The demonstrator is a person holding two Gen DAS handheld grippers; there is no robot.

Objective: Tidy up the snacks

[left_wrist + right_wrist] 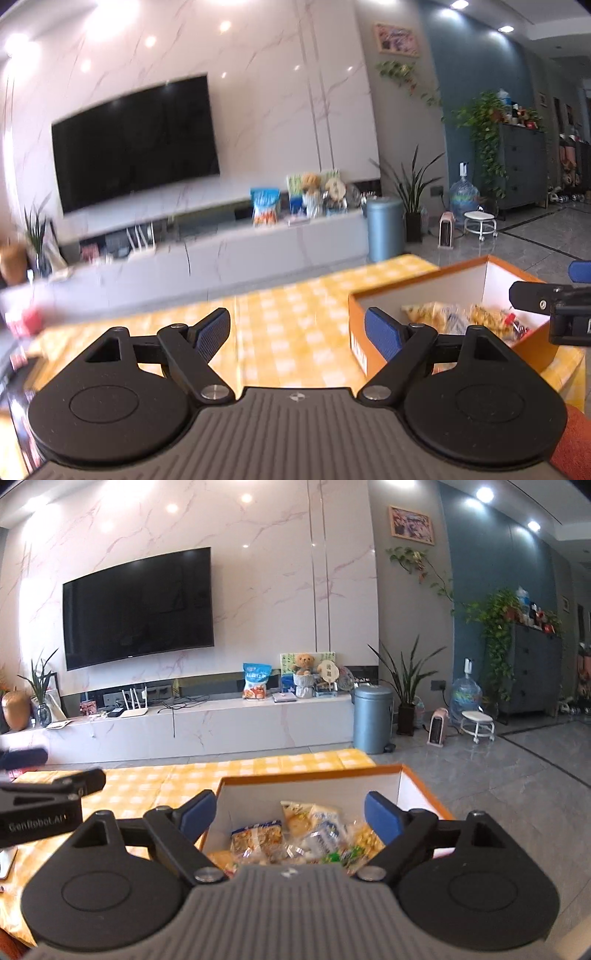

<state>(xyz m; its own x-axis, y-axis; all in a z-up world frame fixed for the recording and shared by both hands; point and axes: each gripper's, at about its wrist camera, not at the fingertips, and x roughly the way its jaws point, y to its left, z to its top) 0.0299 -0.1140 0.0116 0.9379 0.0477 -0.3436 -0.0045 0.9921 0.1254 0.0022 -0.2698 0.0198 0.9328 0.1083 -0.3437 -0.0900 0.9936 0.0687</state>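
Both claws wide open, empty; right gripper (290, 818) sits directly over orange box (424, 794) of snack packets (258, 840), left gripper (297, 330) beside it.

Both wrist views sit low over the table (295, 317), facing the TV (133, 144) wall, tilted slightly down. Left view looks left of the box (373, 332); right view looks straight into it. Shared: box, TV wall.
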